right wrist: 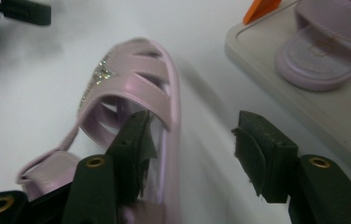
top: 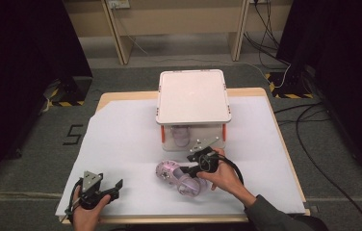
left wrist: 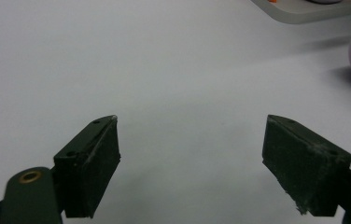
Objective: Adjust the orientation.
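Note:
A pale pink sandal (top: 176, 177) with a glittery strap lies on the white sheet near the table's front. My right gripper (top: 194, 167) is at it, open. In the right gripper view one jaw sits inside the sandal (right wrist: 136, 88) and the other stands outside its side wall, well apart, with the right gripper (right wrist: 192, 135) not closed on it. A matching sandal (top: 181, 134) rests on the lower tier of a small white rack (top: 193, 96). My left gripper (top: 116, 189) is held at the front left, open and with nothing between its jaws (left wrist: 190, 140).
The rack has orange posts (right wrist: 260, 9) and a flat top, and stands at the table's middle back. White sheet (top: 121, 139) covers the tabletop. Cables (top: 314, 144) trail on the floor to the right, and dark screens stand on both sides.

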